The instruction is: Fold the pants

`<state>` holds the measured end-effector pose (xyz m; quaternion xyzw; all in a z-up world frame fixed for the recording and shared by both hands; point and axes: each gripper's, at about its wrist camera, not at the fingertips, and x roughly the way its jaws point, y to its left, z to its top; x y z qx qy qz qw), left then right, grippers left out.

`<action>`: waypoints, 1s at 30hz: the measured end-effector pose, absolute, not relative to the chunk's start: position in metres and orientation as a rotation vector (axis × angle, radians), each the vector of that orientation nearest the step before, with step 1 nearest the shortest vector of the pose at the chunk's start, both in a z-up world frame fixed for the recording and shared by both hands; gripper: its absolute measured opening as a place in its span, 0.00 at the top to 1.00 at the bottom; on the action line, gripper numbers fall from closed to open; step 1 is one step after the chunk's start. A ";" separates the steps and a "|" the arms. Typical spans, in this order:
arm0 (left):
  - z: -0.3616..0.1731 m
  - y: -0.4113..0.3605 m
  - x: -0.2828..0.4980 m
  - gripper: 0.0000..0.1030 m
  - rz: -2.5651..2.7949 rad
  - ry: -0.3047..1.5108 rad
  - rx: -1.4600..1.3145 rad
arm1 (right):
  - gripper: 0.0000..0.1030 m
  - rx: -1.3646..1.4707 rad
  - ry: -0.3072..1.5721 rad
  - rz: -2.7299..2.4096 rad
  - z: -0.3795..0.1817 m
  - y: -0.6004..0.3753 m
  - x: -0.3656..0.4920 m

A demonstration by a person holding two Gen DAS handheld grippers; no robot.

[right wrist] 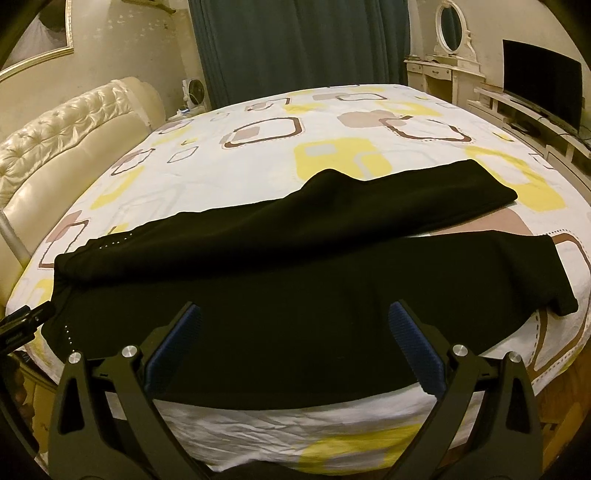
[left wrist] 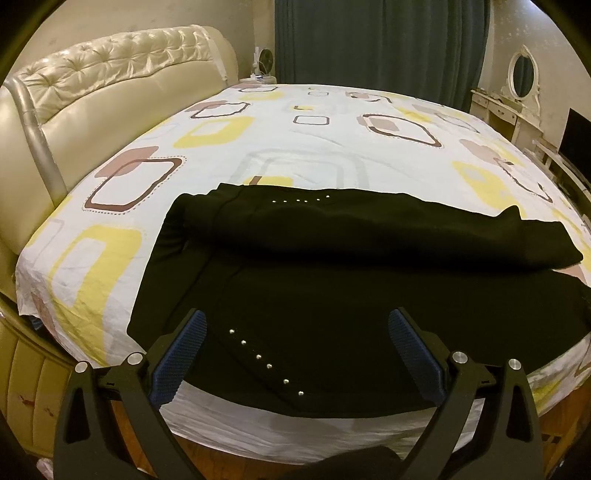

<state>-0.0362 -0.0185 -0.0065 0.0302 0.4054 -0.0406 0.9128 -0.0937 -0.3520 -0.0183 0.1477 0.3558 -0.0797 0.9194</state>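
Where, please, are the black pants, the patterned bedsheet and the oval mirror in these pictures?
Black pants (left wrist: 332, 325): left wrist view, near leg's flat cloth.
Patterned white bedsheet (left wrist: 229, 162): left wrist view, bare stretch beyond the pants.
Oval white-framed mirror (right wrist: 450, 26): right wrist view, its glass.

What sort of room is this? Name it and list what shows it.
A bedroom, most likely. A large bed with a patterned sheet and a tufted cream headboard fills the view; a vanity with an oval mirror stands by the teal curtains. Black pants lie on the bed.
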 end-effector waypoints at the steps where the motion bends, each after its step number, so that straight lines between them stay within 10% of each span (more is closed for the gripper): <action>1: -0.007 -0.018 -0.036 0.05 -0.082 0.834 0.062 | 0.02 0.303 0.731 -0.166 -0.019 -0.352 -0.093; 30: -0.011 -0.019 -0.037 0.05 -0.076 0.824 0.071 | 0.02 0.286 0.730 -0.164 -0.021 -0.348 -0.094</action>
